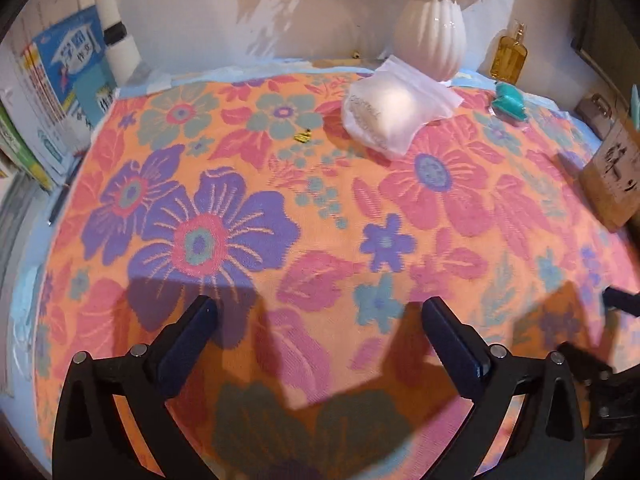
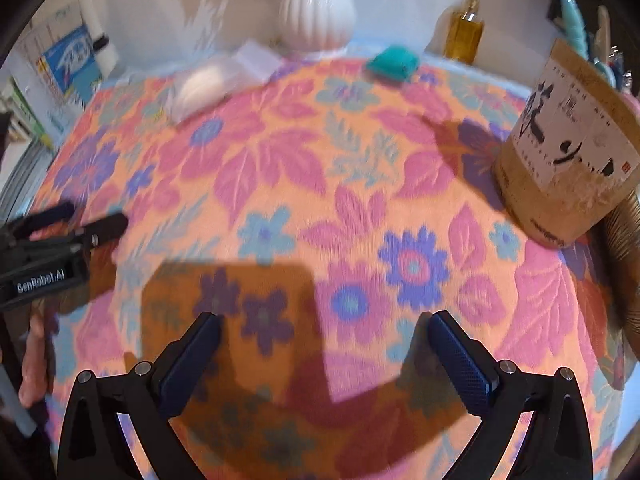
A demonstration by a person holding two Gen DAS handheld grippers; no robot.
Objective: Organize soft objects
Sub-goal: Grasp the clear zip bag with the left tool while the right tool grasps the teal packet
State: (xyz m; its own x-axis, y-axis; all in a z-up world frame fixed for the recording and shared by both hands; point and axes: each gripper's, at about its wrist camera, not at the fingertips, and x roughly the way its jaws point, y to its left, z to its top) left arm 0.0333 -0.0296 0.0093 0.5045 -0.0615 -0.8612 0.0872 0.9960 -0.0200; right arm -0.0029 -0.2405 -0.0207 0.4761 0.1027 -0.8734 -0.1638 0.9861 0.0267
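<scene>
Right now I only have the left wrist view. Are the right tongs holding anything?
Observer: No. The right tongs are open and empty, over the floral cloth.
Operator: Is there anything inside the cardboard tub at my right edge?
Observer: Yes. Teal-handled items stand upright in it, but they are too blurred to identify.
</scene>
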